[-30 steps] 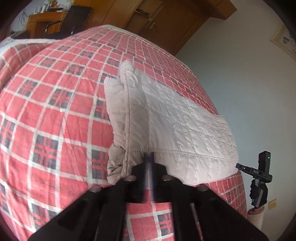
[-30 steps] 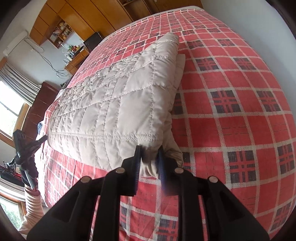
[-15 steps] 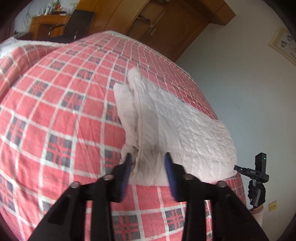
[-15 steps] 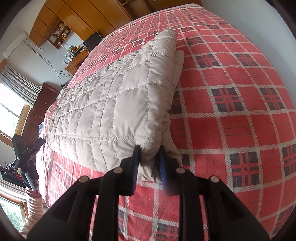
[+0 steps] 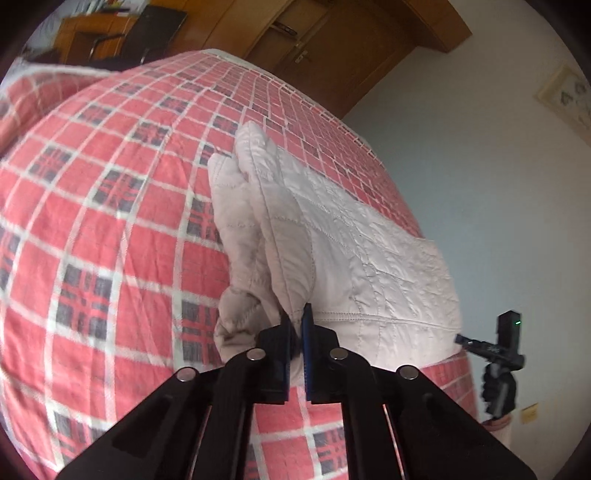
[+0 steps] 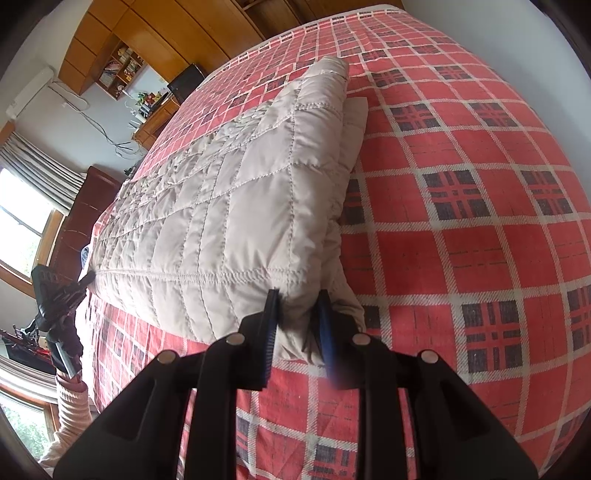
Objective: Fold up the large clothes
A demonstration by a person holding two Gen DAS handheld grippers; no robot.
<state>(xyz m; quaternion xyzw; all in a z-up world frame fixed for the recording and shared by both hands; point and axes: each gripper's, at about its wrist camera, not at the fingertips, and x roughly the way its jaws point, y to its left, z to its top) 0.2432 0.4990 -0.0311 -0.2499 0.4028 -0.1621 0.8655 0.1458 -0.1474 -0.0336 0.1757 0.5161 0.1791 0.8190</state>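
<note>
A pale beige quilted jacket lies folded into a long band on the red plaid bed cover. My left gripper is shut on the near hem corner, with only a thin fold between the blue pads. In the right wrist view the jacket stretches away to the left. My right gripper is shut on the thick opposite hem corner, which bulges between its fingers. Each gripper shows in the other's view: the right gripper held by a gloved hand, the left gripper above a sleeve.
The bed cover spreads wide around the jacket. Wooden wardrobe doors and a desk with a chair stand beyond the bed. A window, a dark headboard and wall shelves lie to the left.
My left gripper, open half a second ago, has shut again on the hem corner, a little further back. The right gripper keeps its hold, with its fingers slightly wider apart.
</note>
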